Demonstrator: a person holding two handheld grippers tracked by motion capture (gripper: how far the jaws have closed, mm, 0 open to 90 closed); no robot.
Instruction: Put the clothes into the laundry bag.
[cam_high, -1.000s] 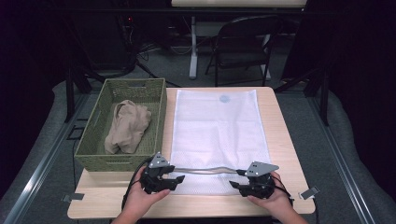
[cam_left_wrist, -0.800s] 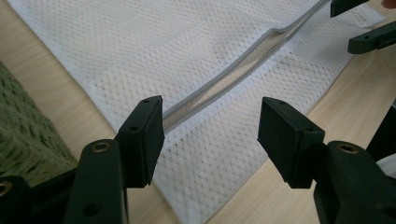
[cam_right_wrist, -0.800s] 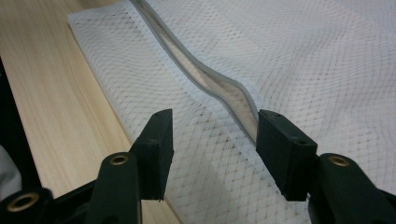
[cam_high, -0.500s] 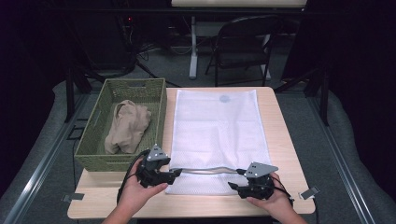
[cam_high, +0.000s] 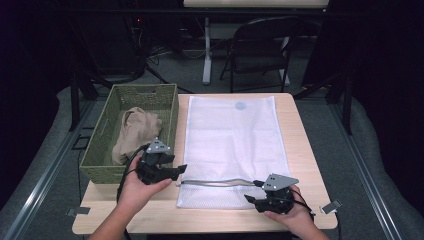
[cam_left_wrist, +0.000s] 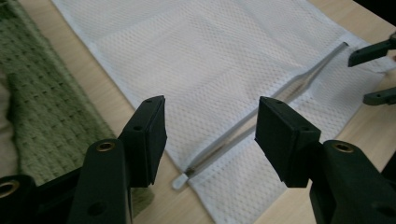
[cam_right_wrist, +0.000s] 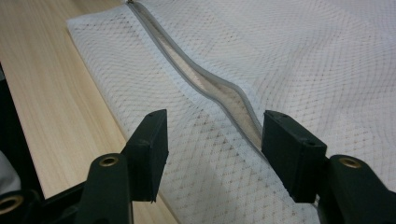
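A white mesh bag (cam_high: 234, 145) lies flat on the table (cam_high: 300, 150), its weave fine and open, with a grey zipper (cam_high: 217, 182) running across near the person's edge. The zipper gapes in a shallow wave, showing pale wood through it. A small round grey patch sits near the bag's far edge. Left of the bag stands a green woven basket (cam_high: 167, 107), rectangular, coarse in texture, holding a soft, crumpled beige cloth (cam_high: 134, 132).

The left gripper (cam_high: 179, 170) hovers at the zipper's left end, jaws spread, nothing between them. The right gripper (cam_high: 250, 192) sits low at the zipper's right end, jaws spread either side of it, pads not pressing the mesh.

The table is light wood-grain, rectangular. Around it are grey carpet, a dark folding chair (cam_high: 260, 52) and cables on the floor.
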